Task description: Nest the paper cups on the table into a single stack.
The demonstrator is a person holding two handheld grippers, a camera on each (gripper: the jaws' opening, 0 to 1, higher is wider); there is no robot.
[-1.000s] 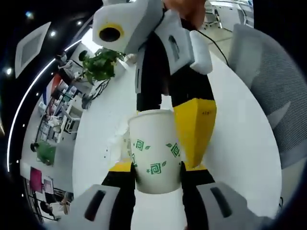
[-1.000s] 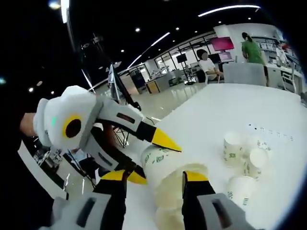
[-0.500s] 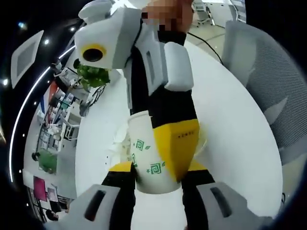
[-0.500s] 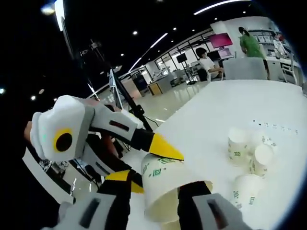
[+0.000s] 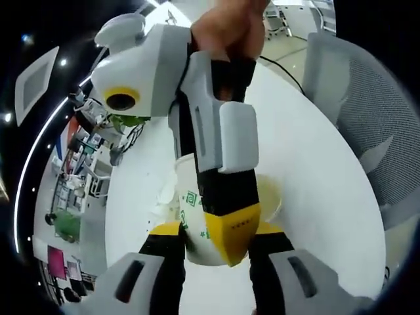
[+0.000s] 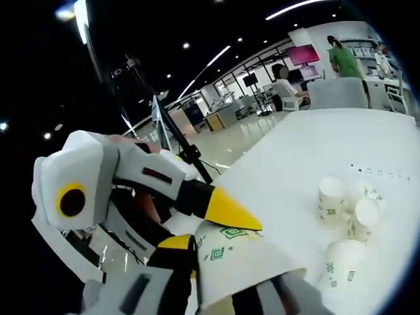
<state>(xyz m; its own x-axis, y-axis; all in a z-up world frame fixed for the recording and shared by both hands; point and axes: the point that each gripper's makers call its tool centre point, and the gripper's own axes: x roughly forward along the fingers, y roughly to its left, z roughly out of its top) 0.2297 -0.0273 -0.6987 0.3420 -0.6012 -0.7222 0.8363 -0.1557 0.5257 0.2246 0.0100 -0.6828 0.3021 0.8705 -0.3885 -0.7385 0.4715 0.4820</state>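
Note:
In the left gripper view my left gripper (image 5: 213, 236) is shut on the lower part of a white paper cup (image 5: 189, 200) with green marks. The right gripper's yellow fingertip (image 5: 231, 231) lies across the front of that cup, and a person's hand (image 5: 226, 26) holds that gripper from above. In the right gripper view my right gripper (image 6: 230, 275) is shut on the nested cup stack (image 6: 246, 266), whose rim faces the camera. The left gripper's yellow fingertip (image 6: 231, 211) rests on the stack's far end. Several loose cups (image 6: 348, 213) stand and lie together on the white table (image 6: 295, 157).
A grey mesh chair (image 5: 367, 118) stands at the table's edge. A potted plant (image 5: 128, 121) sits beyond the table. Two people (image 6: 285, 82) are at desks far behind the table, near another chair.
The two grippers have come closer together. The right gripper's yellow jaw has slid down over the cup in the left gripper view, and the cup now sits closer to the right gripper's jaws.

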